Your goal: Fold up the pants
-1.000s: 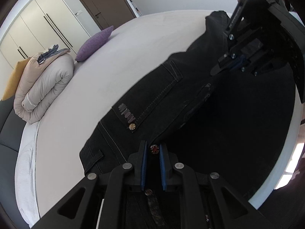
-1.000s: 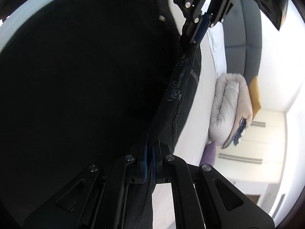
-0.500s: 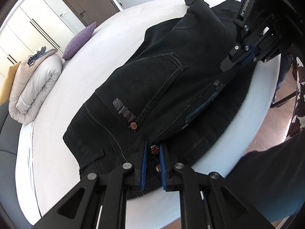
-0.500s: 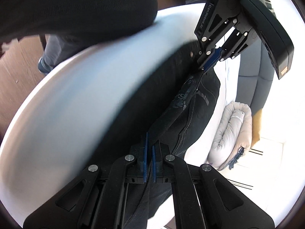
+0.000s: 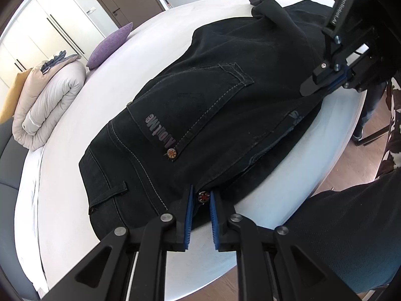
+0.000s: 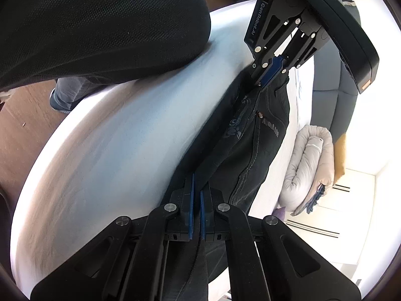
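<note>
Black jeans lie folded lengthwise on a white bed, back pocket up. My left gripper is shut on the waistband near a metal button, at the bed's near edge. My right gripper is shut on the jeans' near edge further along the leg. It also shows in the left wrist view at the right, clamped on the fabric edge. The left gripper shows in the right wrist view at the top, clamped on the waistband.
A rolled beige duvet and a purple pillow lie at the far side of the bed. The person's dark-clad body stands close to the bed edge. Wooden floor lies beyond the edge.
Both grippers have lowered the held jeans onto the bed. The fabric that hung and filled the views now lies flat, spread away from the near edge.
</note>
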Action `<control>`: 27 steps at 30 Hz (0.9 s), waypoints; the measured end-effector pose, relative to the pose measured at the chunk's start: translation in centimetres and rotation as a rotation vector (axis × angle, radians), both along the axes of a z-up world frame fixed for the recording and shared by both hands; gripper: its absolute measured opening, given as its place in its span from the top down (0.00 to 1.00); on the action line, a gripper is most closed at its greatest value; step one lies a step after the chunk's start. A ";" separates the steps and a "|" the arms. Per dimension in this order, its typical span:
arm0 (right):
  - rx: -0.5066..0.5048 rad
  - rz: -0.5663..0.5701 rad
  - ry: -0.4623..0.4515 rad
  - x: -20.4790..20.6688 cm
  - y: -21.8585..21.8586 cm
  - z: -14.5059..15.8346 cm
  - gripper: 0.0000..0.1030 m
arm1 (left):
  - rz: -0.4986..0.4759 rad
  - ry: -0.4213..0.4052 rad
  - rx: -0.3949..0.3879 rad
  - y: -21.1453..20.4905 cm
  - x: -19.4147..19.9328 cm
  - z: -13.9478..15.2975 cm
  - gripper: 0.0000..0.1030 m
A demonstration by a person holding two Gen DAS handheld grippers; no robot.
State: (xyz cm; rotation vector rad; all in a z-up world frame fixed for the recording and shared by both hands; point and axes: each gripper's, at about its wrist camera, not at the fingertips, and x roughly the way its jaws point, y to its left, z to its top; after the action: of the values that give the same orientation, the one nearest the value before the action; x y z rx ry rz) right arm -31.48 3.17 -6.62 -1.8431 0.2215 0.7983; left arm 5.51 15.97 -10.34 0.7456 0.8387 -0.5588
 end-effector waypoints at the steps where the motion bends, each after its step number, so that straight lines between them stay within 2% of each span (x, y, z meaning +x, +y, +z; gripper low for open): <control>1: 0.003 -0.003 0.002 0.0 -0.1 0.0 0.97 | 0.005 -0.002 -0.003 0.2 -0.1 -0.1 0.87; 3: 0.006 -0.014 0.007 -0.1 -0.2 0.0 0.97 | 0.015 -0.003 -0.003 0.3 -0.8 -0.2 0.85; 6: -0.014 -0.017 -0.004 -0.2 -0.2 -0.6 0.97 | 0.046 -0.008 0.000 0.6 -0.8 -0.3 0.72; 7: -0.015 -0.017 -0.010 -0.2 -0.3 -0.9 0.97 | 0.064 -0.013 0.000 0.9 -0.7 -0.2 0.61; 8: -0.004 -0.024 -0.008 -0.1 -0.3 -1.1 0.97 | 0.091 -0.018 -0.002 1.2 -0.6 0.1 0.44; 10: 0.030 -0.054 0.014 0.2 -0.3 -1.0 0.97 | 0.113 -0.022 -0.018 1.9 -0.7 0.9 0.34; 13: 0.098 -0.120 0.057 0.7 -0.2 -0.4 0.96 | 0.141 -0.022 -0.053 2.7 -1.0 2.7 0.34; 16: 0.139 -0.139 0.054 0.8 -0.2 -0.6 0.96 | 0.185 -0.039 -0.177 2.8 -0.3 5.6 0.34; 19: 0.196 -0.158 0.033 0.8 -0.3 -0.9 0.96 | 0.238 -0.052 -0.274 1.3 2.0 6.9 0.35; 22: 0.273 -0.191 0.011 0.7 -0.5 -1.0 0.96 | 0.279 0.015 -0.291 -1.3 5.0 5.0 0.35; 25: 0.377 -0.234 0.003 0.4 -0.9 -0.8 0.95 | 0.328 0.151 -0.204 -3.9 7.7 0.1 0.55; 26: 0.406 -0.259 0.012 0.4 -1.1 -0.6 0.94 | 0.345 0.149 -0.206 -4.1 7.9 -1.0 0.54; 27: 0.439 -0.293 0.029 0.4 -1.2 -0.2 0.93 | 0.365 0.130 -0.241 -3.9 7.9 -1.1 0.54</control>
State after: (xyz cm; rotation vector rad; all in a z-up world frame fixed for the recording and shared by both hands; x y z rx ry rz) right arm -31.12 1.97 -6.81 -1.3492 0.3014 0.6108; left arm 13.39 12.06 -11.40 0.3265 0.9810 -0.3738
